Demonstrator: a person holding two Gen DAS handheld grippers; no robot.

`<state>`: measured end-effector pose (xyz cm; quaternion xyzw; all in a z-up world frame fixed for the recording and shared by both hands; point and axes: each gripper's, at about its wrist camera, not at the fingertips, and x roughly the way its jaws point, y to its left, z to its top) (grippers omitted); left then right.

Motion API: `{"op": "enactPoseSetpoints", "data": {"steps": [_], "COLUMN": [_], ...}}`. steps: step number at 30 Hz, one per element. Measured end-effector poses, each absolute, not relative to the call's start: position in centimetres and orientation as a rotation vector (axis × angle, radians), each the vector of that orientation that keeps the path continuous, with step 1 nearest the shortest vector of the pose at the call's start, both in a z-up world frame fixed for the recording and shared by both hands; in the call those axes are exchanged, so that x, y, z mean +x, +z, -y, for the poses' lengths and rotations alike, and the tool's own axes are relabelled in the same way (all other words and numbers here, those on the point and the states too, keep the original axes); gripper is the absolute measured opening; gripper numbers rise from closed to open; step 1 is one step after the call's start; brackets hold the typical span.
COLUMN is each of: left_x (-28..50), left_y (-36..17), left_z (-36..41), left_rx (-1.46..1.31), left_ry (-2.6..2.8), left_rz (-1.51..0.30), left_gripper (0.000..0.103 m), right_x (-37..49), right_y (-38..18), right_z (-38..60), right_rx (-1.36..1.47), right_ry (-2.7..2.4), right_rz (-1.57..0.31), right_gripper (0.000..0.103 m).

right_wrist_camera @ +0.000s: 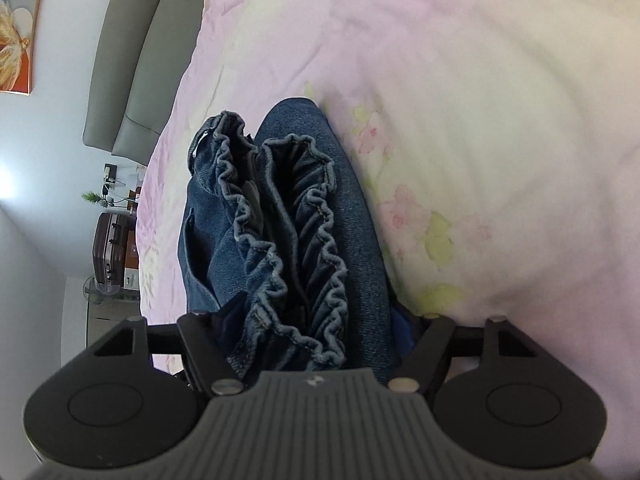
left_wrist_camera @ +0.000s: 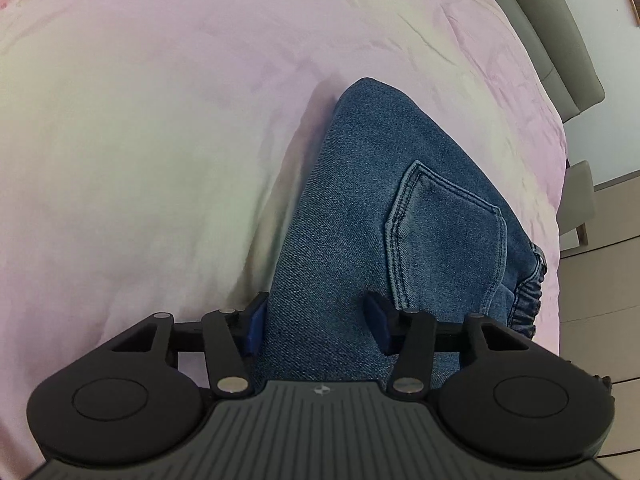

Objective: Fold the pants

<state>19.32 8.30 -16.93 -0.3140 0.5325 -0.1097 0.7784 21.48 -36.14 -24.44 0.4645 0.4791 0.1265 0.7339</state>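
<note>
Landmark: folded blue denim pants (left_wrist_camera: 360,216), lying on a pale pink floral bedspread (left_wrist_camera: 160,120).
Surroundings: grey padded headboard (right_wrist_camera: 132,60) beyond the pants at the bed's edge; a dark brown hard-shell suitcase (right_wrist_camera: 112,248) and a small green plant (right_wrist_camera: 91,197) on the floor side, well apart from the pants; a framed picture (right_wrist_camera: 16,28) on the wall.
In the way: bunched elastic waistband (right_wrist_camera: 288,240) fills the right wrist view and hides the right tong's left finger.
Pocket: stitched back pocket (left_wrist_camera: 444,236) faces up, just beyond the left tong.
Left gripper (left_wrist_camera: 318,326): about half open; both blue pads (left_wrist_camera: 256,324) sit against a thick fold of denim.
Right gripper (right_wrist_camera: 308,340): about half open, waistband layers filling the gap; pad contact cannot be told.
</note>
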Motion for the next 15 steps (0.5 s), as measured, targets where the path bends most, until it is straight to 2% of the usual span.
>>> {"op": "enactPoseSetpoints", "data": {"steps": [4, 9, 12, 14, 15], "left_x": [18.8, 18.2, 18.2, 18.4, 18.5], "left_y": [-16.1, -15.7, -16.1, -16.7, -16.9], "left_z": [-8.3, -9.0, -9.5, -9.5, -9.4], "left_rx": [-0.661, -0.705, -0.745, -0.752, -0.738], "left_ry": [-0.251, -0.275, -0.267, -0.234, -0.216], "left_rz": [-1.114, -1.086, -1.114, -1.143, -1.156], "left_gripper": [0.049, 0.044, 0.045, 0.049, 0.054], "right_x": [21.1, 21.2, 21.4, 21.6, 21.8], "right_y": [-22.9, -19.0, -16.3, -15.5, -15.5], "right_z": [35.9, 34.8, 33.7, 32.9, 32.5], "right_rx": [0.956, 0.886, 0.822, 0.770, 0.751], "right_ry": [0.295, 0.321, 0.325, 0.312, 0.303], "right_rz": [-1.041, -1.032, -1.049, -1.074, -1.087], "right_gripper": [0.055, 0.050, 0.049, 0.049, 0.049]}}
